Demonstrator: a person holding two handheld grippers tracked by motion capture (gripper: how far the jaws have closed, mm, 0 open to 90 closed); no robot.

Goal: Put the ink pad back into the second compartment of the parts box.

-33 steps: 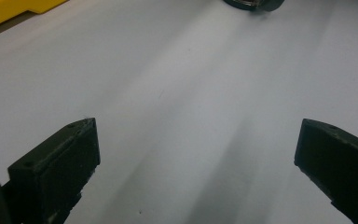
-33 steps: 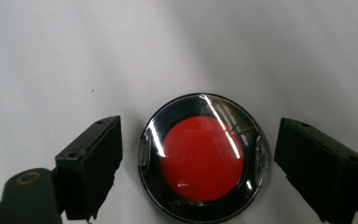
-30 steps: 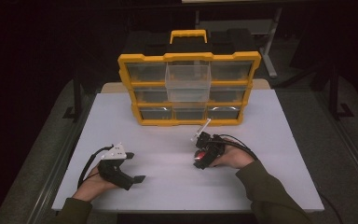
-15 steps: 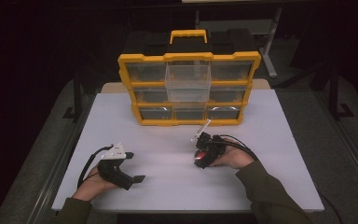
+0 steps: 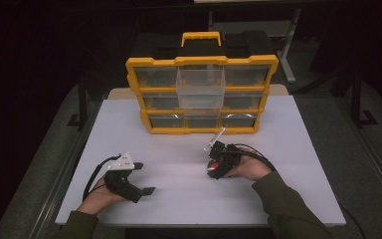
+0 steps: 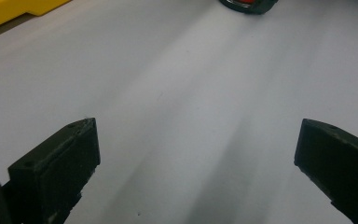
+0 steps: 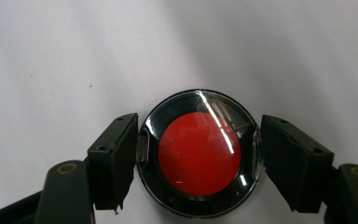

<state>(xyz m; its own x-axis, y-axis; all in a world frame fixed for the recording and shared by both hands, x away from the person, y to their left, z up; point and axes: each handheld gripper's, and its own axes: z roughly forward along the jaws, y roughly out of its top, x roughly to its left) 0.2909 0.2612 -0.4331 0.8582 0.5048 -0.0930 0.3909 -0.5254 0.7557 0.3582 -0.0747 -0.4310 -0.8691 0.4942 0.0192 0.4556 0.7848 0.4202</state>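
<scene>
A round black case (image 7: 199,154) with a red disc under a clear lid lies on the white table (image 5: 298,149). My right gripper (image 7: 199,161) is shut on it, one jaw against each side of its rim. In the high view the right gripper (image 5: 214,169) and the case (image 5: 212,166) sit right of the table's middle, in front of the organizer. My left gripper (image 5: 144,178) rests at the front left with its jaws wide apart and nothing between them. The left gripper view has its jaws (image 6: 196,158) over bare table, with the case's edge (image 6: 249,3) at the top.
A yellow organizer (image 5: 201,62) with clear drawers stands at the back middle of the table. Its top middle drawer (image 5: 200,85) is pulled out toward me. A yellow corner of the organizer (image 6: 14,11) appears in the left gripper view. Cables trail from both grippers.
</scene>
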